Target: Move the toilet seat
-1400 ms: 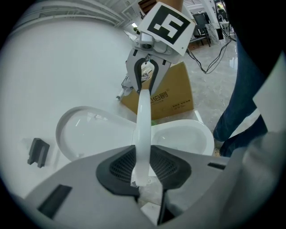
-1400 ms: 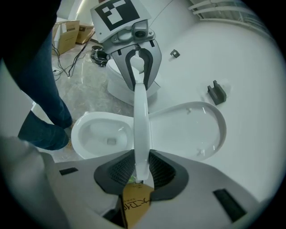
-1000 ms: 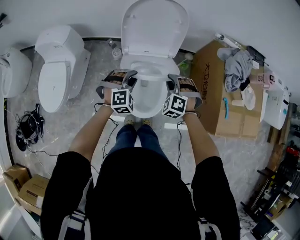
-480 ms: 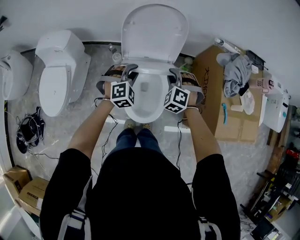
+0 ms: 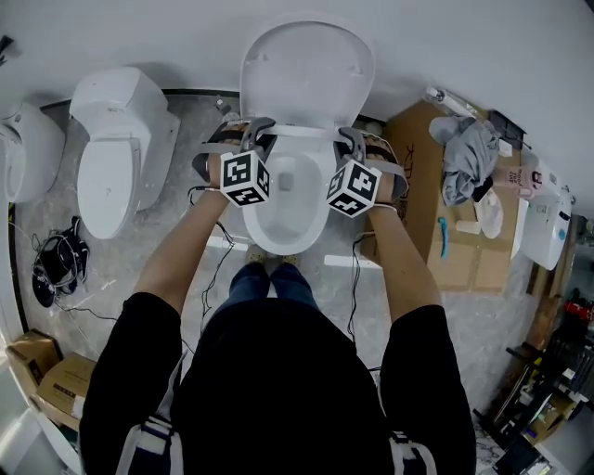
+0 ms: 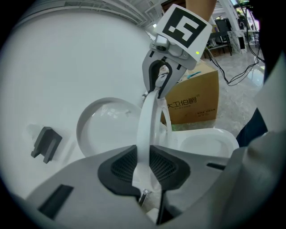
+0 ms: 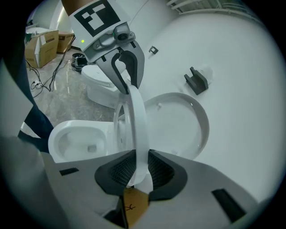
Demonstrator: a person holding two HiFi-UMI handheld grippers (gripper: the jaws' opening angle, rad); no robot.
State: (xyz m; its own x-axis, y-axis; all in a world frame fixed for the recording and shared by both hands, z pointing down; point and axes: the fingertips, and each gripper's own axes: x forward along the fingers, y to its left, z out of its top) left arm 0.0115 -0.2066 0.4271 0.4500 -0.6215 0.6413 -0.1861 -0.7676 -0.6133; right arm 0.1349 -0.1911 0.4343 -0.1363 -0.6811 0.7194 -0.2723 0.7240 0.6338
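Seen from above, a person in a black top stands over a white toilet with both forearms stretched forward. The left tongs (image 5: 254, 132) and the right tongs (image 5: 350, 139) each pinch the toilet seat (image 6: 146, 123), one on either side of its ring. Both gripper views show the dark pads pressed against the thin white rim, with the seat running edge-on away from each camera. Below the hands the bowl (image 5: 286, 209) is uncovered and its drain is visible. Compared with a second ago, both hands have travelled away from the person's body and upward, and the seat has swung with them. It lay lower over the bowl then; now it stands steeply tilted, close to the raised lid (image 5: 307, 65), which leans back at the white wall (image 5: 139, 28). Whether seat and lid already touch cannot be told. The lift looks nearly finished. What seems left is to ease the seat back against the lid and release it gently so that it does not drop forward. To the left, on the pale marbled floor (image 5: 153, 232), stands a second toilet (image 5: 116, 139) with its lid shut, and a tangle of black cables (image 5: 56, 258) lies nearer the edge. To the right sits a cardboard box (image 5: 418, 186) with grey cloth (image 5: 469, 139) heaped on top.
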